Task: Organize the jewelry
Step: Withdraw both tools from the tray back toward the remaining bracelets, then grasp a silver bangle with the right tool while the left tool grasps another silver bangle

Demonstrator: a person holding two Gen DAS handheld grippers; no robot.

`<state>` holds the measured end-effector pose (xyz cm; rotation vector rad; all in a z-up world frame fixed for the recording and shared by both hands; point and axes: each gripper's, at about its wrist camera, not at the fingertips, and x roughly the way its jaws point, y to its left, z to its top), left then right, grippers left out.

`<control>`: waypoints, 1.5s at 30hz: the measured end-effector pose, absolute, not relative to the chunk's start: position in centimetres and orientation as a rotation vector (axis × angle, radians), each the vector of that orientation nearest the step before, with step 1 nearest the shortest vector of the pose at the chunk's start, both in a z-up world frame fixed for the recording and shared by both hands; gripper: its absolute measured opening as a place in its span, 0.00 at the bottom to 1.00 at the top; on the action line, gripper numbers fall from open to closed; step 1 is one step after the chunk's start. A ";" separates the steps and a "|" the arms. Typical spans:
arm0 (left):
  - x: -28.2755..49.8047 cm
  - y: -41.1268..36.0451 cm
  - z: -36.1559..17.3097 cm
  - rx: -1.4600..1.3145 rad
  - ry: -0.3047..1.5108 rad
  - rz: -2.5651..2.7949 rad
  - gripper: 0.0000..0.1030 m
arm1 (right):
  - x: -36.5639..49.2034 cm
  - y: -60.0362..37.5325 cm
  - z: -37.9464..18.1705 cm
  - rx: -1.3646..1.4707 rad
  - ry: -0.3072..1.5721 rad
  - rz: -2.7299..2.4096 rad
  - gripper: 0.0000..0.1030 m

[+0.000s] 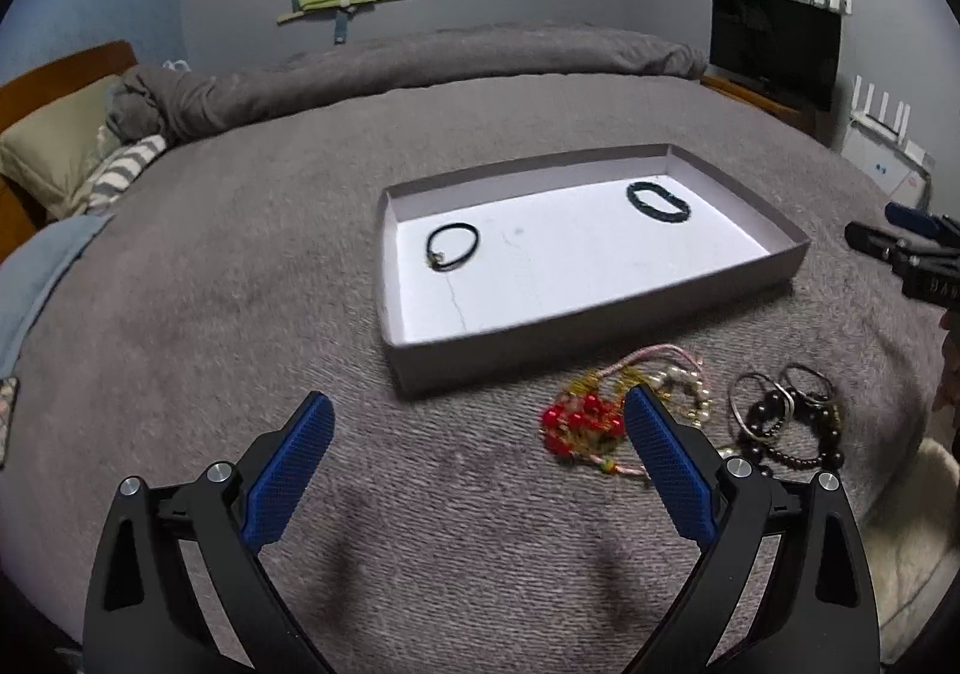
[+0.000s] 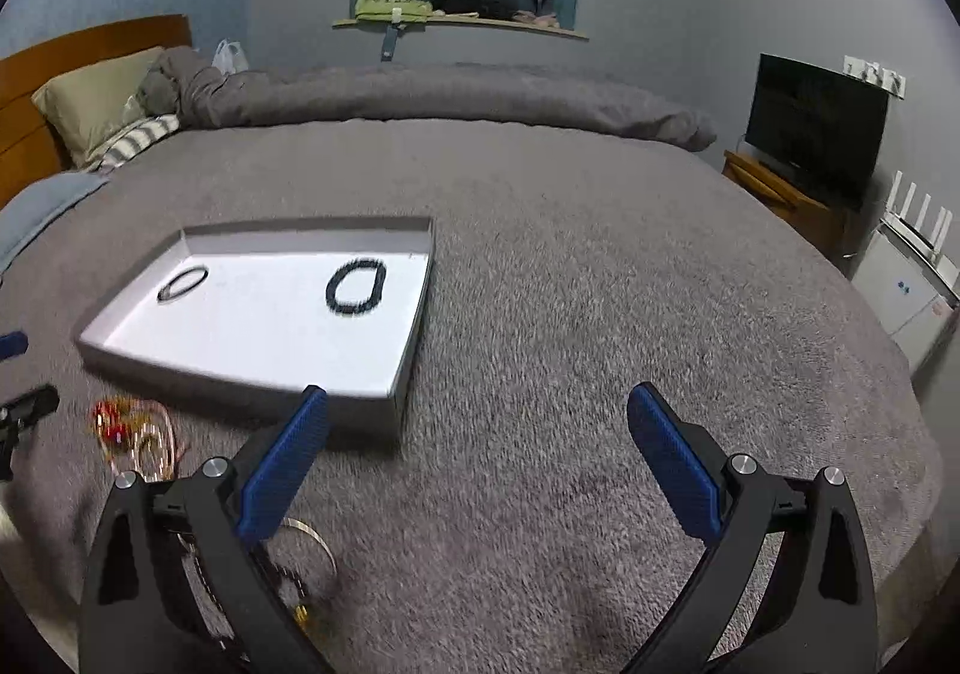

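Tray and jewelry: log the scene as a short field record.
surface: grey bed cover
tray: open, shallow, white floor
in tray: thin black band; dark beaded bracelet, lying apart
outside tray: red bead piece, pearl strand, metal rings, dark beads
left gripper: jaws open, empty
right gripper: jaws open, empty

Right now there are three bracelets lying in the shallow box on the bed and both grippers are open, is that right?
Not quite. The box holds two bracelets, not three: a thin black bracelet and a dark beaded bracelet. Both wrist views show it. The left gripper and right gripper are open.
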<state>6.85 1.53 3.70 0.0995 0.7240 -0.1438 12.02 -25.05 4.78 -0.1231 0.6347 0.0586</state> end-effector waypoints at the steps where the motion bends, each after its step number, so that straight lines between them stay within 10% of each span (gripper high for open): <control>1: 6.7 1.4 3.5 0.095 0.722 -0.156 0.96 | 11.8 -24.9 4.5 -0.141 0.640 0.061 0.95; 15: 5.7 -1.1 0.5 0.155 0.771 -0.220 0.96 | 9.9 -24.0 0.4 -0.095 0.776 0.243 0.94; 24: 5.5 -1.6 -0.3 0.163 0.785 -0.254 0.96 | 10.2 -23.3 -0.3 -0.107 0.835 0.277 0.42; 45: 5.8 -1.9 -1.0 0.152 0.809 -0.281 0.96 | 11.3 -20.9 -1.3 -0.160 0.922 0.382 0.19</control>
